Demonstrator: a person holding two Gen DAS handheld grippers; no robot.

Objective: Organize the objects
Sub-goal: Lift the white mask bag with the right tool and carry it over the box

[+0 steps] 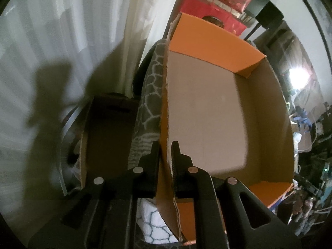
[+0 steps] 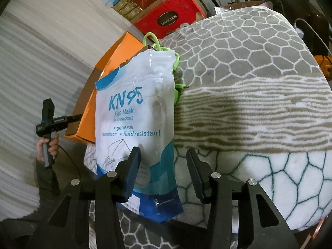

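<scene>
**Left gripper pinches box wall; mask bag rests between parted right fingers**

Left wrist view: the left gripper [image 1: 166,157] sits at lower centre, its two fingers drawn close together on the thin side wall of the orange box [image 1: 207,112], one finger outside and one inside. The box fills the middle and right of the frame, its pale floor bare, its inner end walls orange. A grey blanket [image 1: 149,95] with a white web pattern runs up along the box's left outer side. To the left of that lies a brown carton [image 1: 108,132], in shadow, and a white curtain [image 1: 62,41] takes the upper left. Red gift boxes [image 1: 215,8] show at the top, beyond the box.

Right wrist view: the right gripper [image 2: 164,172] stands at lower centre with its fingers apart. A white and blue mask bag [image 2: 137,112], printed KN95, lies between them; the left finger overlaps its lower part, while the right finger stands clear of its edge. Whether the left pad touches the bag I cannot tell. The bag leans up over the orange box [image 2: 116,62], at centre left. Green cords [image 2: 166,62] show along the bag's upper right edge. The blanket [image 2: 249,95] covers the right half. At left, a hand [image 2: 48,145] holds the left gripper [image 2: 79,116], whose tip meets the box's side.
</scene>
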